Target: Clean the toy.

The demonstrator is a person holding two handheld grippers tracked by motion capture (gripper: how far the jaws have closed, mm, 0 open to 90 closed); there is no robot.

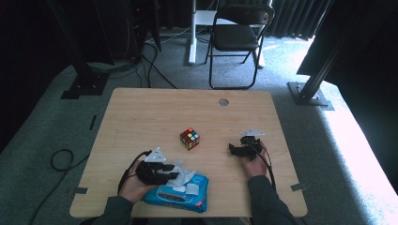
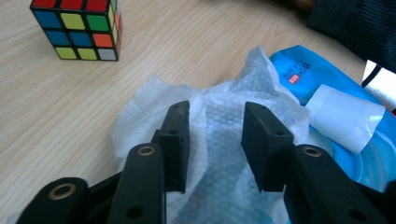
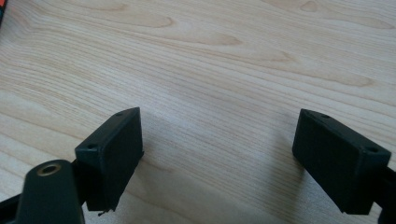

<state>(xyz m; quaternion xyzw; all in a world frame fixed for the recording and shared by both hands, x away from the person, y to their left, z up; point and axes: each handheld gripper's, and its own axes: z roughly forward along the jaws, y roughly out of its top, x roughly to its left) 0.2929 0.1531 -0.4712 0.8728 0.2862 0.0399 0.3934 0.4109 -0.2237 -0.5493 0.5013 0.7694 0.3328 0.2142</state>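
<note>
A person's left gripper (image 2: 214,140) is hovering with jaws parted around a white wet wipe (image 2: 219,116) rising from the blue wipes pack (image 1: 180,192) near the desk's (image 1: 141,112) front edge, nearer it than the right gripper (image 3: 217,158), which is resting wide open and empty over bare wood.

I am holding my left tongs (image 1: 174,169) low at the near left of the surface (image 1: 141,117), my left hand (image 1: 133,185) cupping them from below, their jaws standing partly apart with the pads pressing on nothing. I am resting my right tongs (image 1: 237,149) at the near right, my right hand (image 1: 253,164) behind them, jaws spread wide over bare wood.
</note>
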